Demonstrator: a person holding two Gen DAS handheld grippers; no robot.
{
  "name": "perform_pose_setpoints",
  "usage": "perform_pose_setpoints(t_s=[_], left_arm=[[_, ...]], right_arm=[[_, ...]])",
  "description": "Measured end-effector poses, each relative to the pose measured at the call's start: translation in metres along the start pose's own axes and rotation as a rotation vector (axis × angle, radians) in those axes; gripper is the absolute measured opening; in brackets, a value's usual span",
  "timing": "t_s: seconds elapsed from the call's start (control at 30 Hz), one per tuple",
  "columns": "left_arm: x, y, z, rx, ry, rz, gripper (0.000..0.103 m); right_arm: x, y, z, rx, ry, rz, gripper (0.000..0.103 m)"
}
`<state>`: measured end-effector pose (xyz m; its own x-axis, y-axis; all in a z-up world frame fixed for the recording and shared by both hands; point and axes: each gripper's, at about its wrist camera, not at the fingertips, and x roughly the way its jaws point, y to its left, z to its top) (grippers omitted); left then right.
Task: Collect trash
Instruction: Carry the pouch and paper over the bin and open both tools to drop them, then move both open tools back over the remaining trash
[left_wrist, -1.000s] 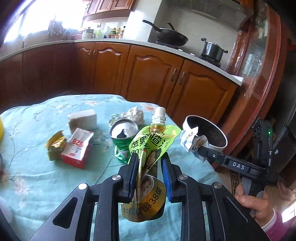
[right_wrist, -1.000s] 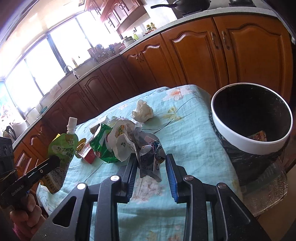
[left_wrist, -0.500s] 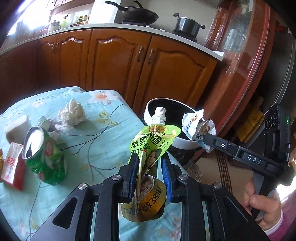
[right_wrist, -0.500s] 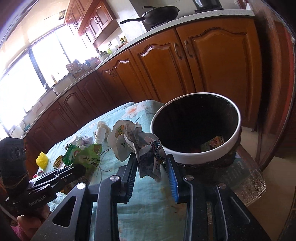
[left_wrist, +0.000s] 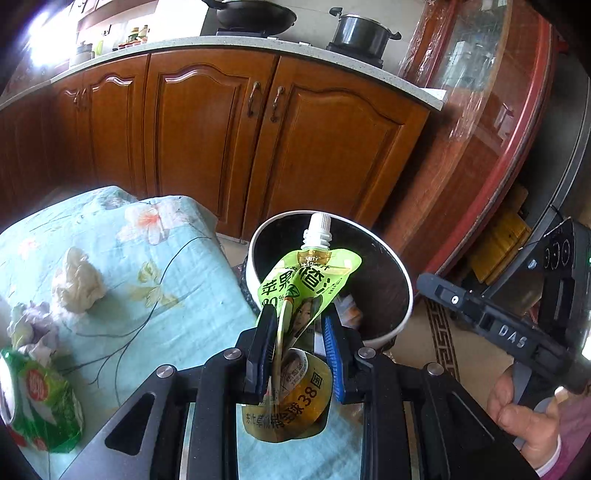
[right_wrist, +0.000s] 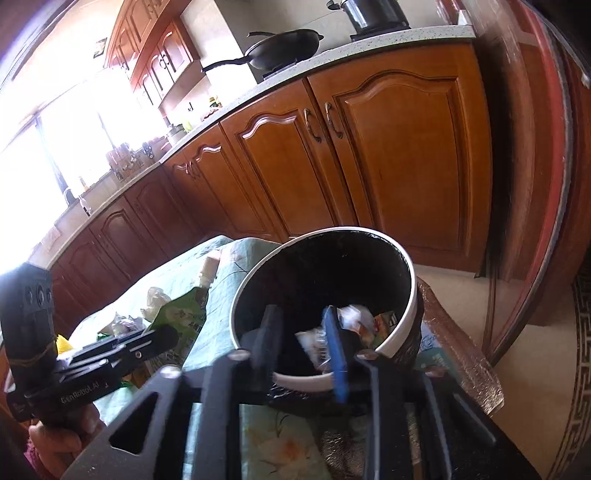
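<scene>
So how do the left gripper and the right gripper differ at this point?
The left gripper is shut on a green juice pouch; the right gripper has nothing between its fingers, its jaws closing. The left gripper's pouch is above the bin, not yet in it; past the right gripper a crumpled wrapper is already inside. Both point down at the bin.

The green can is cut off by the left edge. The right hand-held gripper is motion-blurred. Trash inside the bin is partly hidden behind its fingers.
</scene>
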<state>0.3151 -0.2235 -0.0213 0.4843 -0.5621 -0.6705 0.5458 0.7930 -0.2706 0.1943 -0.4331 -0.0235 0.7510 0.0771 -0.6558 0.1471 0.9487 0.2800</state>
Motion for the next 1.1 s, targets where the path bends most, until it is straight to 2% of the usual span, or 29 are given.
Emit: perform_pose_setpoints(t_s=[0.07, 0.2, 0.37, 0.43, 0.47, 0.5, 0.57, 0.67, 0.93, 1.0, 1.07, 1.1], left_arm=[[0.01, -0.001, 0.007, 0.0, 0.0, 0.005, 0.024], [0.029, -0.007, 0.021, 0.016, 0.014, 0.019, 0.024], [0.056, -0.018, 0.037, 0.035, 0.054, 0.023, 0.026], [0.067, -0.025, 0.042, 0.044, 0.072, 0.019, 0.039], [0.069, -0.027, 0.044, 0.047, 0.07, 0.022, 0.05], [0.071, -0.03, 0.046, 0.049, 0.065, 0.032, 0.059], [0.069, -0.033, 0.045, 0.052, 0.05, 0.034, 0.06], [0.058, -0.031, 0.037, 0.043, 0.017, 0.03, 0.06], [0.008, -0.013, -0.023, -0.016, -0.025, 0.015, 0.064], [-0.007, -0.008, -0.04, -0.026, -0.037, 0.018, 0.066], [-0.023, -0.003, -0.058, -0.035, -0.043, 0.018, 0.067], [-0.035, 0.0, -0.064, -0.038, -0.047, 0.021, 0.067]], right_arm=[[0.009, -0.002, 0.001, -0.013, 0.014, 0.0, 0.001], [0.022, -0.005, 0.001, -0.02, 0.03, -0.005, 0.0], [0.017, -0.009, 0.003, -0.005, 0.002, -0.015, 0.0], [0.015, -0.013, 0.003, 0.008, -0.001, -0.02, 0.001], [0.014, -0.015, 0.003, 0.018, 0.001, -0.021, 0.006], [0.013, -0.017, 0.001, 0.029, 0.003, -0.031, 0.006], [0.012, -0.021, 0.0, 0.047, 0.009, -0.035, 0.006], [0.006, -0.026, -0.006, 0.075, 0.007, -0.038, 0.006], [0.001, -0.011, -0.022, 0.089, 0.03, -0.003, 0.008], [0.003, -0.005, -0.027, 0.095, 0.048, 0.008, 0.02], [0.004, 0.0, -0.034, 0.103, 0.054, 0.028, 0.063], [0.003, 0.005, -0.037, 0.102, 0.051, 0.037, 0.07]])
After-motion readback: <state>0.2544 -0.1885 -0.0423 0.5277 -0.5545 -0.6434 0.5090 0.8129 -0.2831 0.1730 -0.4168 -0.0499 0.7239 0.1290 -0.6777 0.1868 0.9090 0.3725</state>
